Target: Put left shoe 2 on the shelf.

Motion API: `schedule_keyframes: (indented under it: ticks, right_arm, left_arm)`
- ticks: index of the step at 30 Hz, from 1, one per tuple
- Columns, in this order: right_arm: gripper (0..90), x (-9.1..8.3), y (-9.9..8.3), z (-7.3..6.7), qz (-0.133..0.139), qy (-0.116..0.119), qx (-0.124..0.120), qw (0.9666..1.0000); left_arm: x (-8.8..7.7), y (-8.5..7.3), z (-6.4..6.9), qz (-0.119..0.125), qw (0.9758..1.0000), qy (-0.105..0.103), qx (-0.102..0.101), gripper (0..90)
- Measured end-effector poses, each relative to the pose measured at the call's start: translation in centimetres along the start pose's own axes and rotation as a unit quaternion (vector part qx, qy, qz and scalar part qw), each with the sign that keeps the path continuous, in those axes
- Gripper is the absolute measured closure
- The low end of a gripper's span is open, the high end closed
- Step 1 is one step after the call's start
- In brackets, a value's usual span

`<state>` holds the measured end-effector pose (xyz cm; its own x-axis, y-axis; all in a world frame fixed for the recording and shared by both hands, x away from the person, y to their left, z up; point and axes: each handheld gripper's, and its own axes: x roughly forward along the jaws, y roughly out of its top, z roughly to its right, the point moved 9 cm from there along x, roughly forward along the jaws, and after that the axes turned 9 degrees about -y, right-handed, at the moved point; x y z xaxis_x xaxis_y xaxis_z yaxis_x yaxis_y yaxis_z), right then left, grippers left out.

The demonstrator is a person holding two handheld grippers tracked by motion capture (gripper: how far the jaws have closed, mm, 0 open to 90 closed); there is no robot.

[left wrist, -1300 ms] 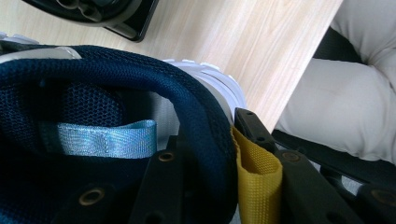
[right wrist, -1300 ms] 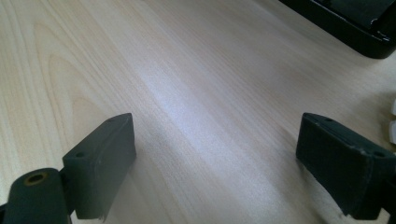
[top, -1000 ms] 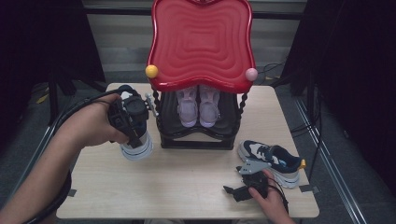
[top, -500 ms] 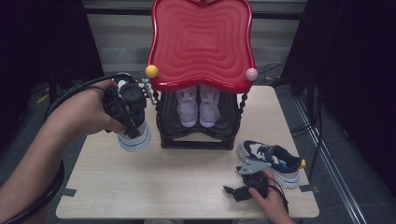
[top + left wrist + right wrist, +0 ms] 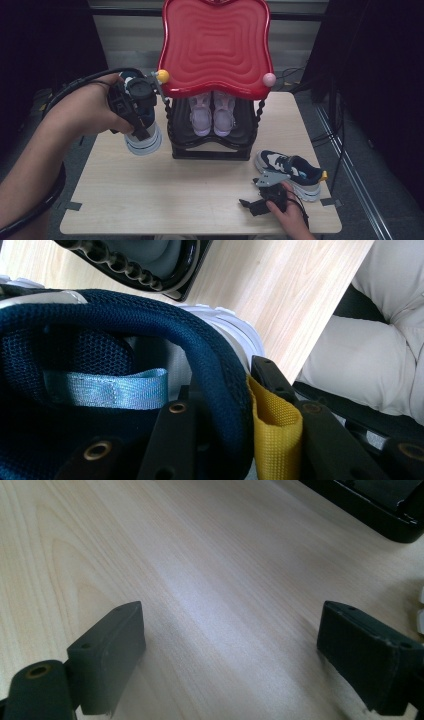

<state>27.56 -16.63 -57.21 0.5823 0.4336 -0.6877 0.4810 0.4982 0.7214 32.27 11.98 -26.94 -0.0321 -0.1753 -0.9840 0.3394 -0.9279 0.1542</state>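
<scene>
My left gripper (image 5: 137,107) hangs in the air left of the black shoe rack (image 5: 210,147), shut on the heel collar of a navy sneaker (image 5: 143,142) whose white sole points down. In the left gripper view one jaw sits inside the navy sneaker (image 5: 100,335) and the other outside, against the yellow heel tab (image 5: 275,425), with the left gripper (image 5: 225,410) clamped on the collar between them. A second navy sneaker (image 5: 292,172) lies on the table at the front right. Beside it my right gripper (image 5: 255,205) rests low over the wood, open with nothing between its jaws; the right gripper (image 5: 230,645) looks along bare tabletop.
The rack carries a wavy red top (image 5: 216,45) with a yellow ball and a pink ball at its corners. A pair of pink shoes (image 5: 212,112) stands on the lower shelf. The wooden table (image 5: 150,200) has bare room at the front left. Cables trail from both grippers.
My left hand has lifted the navy sneaker off the table, up beside the rack's left post. The right gripper has stayed where it was.
</scene>
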Motion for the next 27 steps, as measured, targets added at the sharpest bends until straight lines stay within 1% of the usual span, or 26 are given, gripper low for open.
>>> schedule_keyframes:
  ticks: [1, 4, 5, 8, 9, 11, 13, 16, 19, 21, 22, 23, 26, 27]
  right_arm:
    - [11.2, 0.0, 0.0, 0.0, 0.0, 0.0, 0.0, 1.0]
    - [11.3, 0.0, 0.0, 0.0, 0.0, 0.0, 0.0, 1.0]
    - [11.2, 0.0, 0.0, 0.0, 0.001, 0.0, 0.001, 1.0]
    - [11.2, 0.0, 0.0, 0.0, 0.001, 0.0, 0.001, 1.0]
    - [11.3, 0.0, 0.0, 0.0, 0.001, 0.0, 0.001, 1.0]
    - [11.2, 0.0, 0.0, 0.0, 0.001, 0.0, 0.0, 1.0]
    - [11.3, 0.0, 0.0, 0.0, 0.001, 0.0, 0.0, 1.0]
    - [11.3, 0.0, 0.0, 0.0, 0.001, 0.0, 0.0, 1.0]
    - [11.3, 0.0, 0.0, 0.0, 0.001, -0.001, 0.0, 1.0]
    - [11.2, 0.0, 0.0, 0.0, 0.001, -0.001, 0.001, 1.0]
    - [11.3, 0.0, 0.0, 0.0, 0.001, -0.001, 0.0, 1.0]
    - [11.3, 0.0, 0.0, 0.0, 0.001, 0.0, 0.001, 1.0]
    - [11.2, 0.0, 0.0, 0.0, 0.001, 0.0, 0.0, 1.0]
    - [11.2, 0.0, 0.0, 0.0, 0.001, 0.0, 0.0, 1.0]
  left_arm:
    - [-0.2, 0.0, 0.0, -0.005, 1.0, 0.0, 0.004, 72.8]
    - [-0.6, 0.2, 0.0, -0.002, 1.0, 0.002, 0.003, 72.8]
    - [-0.7, 0.3, 0.0, 0.003, 1.0, 0.004, 0.001, 72.7]
    - [-1.2, 0.5, 0.0, 0.004, 1.0, 0.006, 0.001, 72.7]
    - [-1.4, 0.5, 0.0, 0.0, 1.0, 0.007, 0.005, 72.7]
    - [-1.8, 0.6, 0.0, -0.001, 0.9999, 0.009, 0.007, 72.7]
    - [-2.1, 0.7, 0.0, 0.006, 0.9999, 0.013, 0.002, 72.7]
    - [-2.5, 0.9, 0.0, 0.005, 0.9998, 0.016, 0.002, 72.6]
    - [-3.2, 1.0, 0.0, 0.011, 0.9997, 0.02, 0.004, 72.6]
    - [-3.6, 1.1, 0.1, 0.009, 0.9997, 0.02, 0.004, 72.6]
    - [-3.7, 1.3, 0.0, 0.013, 0.9996, 0.023, 0.003, 72.6]
    - [-4.0, 1.3, 0.0, 0.008, 0.9996, 0.024, 0.009, 72.6]
    - [-4.7, 1.6, 0.2, 0.014, 0.9994, 0.031, 0.005, 72.6]
    - [-4.9, 1.7, 0.2, 0.014, 0.9993, 0.033, 0.008, 72.6]
